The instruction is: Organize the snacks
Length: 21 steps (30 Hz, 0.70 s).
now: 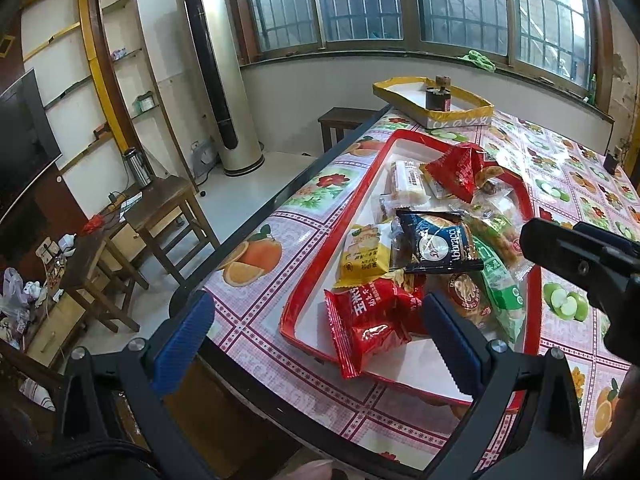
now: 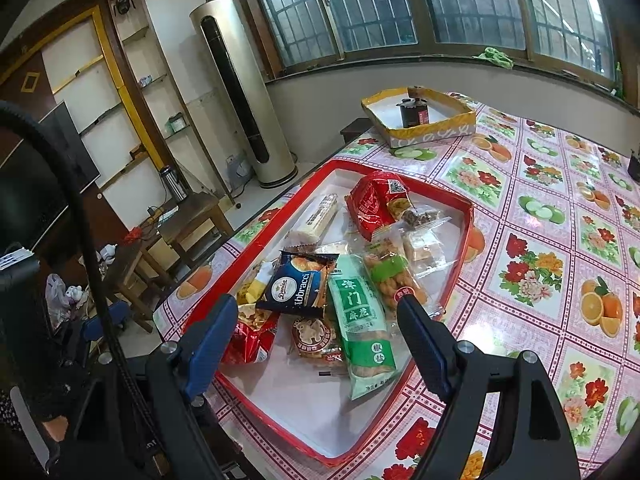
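A red tray on the table holds a loose pile of snack packets: a dark blue packet, a green packet, red packets, a yellow one and a white bar. My left gripper is open and empty, hovering over the tray's near end by the red packet. My right gripper is open and empty above the tray's near half; its body shows at the right of the left wrist view.
A yellow-rimmed box with a dark jar stands at the far end of the fruit-patterned tablecloth. The table edge runs on the left. Wooden stools and a tower air conditioner stand on the floor.
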Tool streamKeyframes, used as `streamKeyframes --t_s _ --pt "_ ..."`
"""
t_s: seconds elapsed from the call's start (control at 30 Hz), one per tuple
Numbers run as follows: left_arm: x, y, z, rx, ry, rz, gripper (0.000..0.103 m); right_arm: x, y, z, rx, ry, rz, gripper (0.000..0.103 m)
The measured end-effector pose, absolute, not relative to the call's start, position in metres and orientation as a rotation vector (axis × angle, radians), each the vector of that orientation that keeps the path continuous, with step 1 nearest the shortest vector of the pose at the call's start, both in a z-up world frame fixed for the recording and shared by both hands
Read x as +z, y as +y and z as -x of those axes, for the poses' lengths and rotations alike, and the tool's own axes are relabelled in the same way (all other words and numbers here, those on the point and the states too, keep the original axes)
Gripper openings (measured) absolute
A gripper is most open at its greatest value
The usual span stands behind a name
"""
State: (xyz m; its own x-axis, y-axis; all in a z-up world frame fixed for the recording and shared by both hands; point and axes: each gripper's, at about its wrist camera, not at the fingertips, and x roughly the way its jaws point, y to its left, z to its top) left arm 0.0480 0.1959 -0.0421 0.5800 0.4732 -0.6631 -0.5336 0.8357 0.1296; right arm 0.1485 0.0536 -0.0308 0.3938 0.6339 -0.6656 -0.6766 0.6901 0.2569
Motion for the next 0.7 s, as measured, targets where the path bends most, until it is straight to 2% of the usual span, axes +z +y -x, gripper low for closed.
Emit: streamKeyframes --t_s 0.7 --pt "-0.0423 0.1914 -0.0479 0.592 0.756 0.083 0.103 -0.028 0.0529 -0.1459 0.842 0.811 0.057 0.082"
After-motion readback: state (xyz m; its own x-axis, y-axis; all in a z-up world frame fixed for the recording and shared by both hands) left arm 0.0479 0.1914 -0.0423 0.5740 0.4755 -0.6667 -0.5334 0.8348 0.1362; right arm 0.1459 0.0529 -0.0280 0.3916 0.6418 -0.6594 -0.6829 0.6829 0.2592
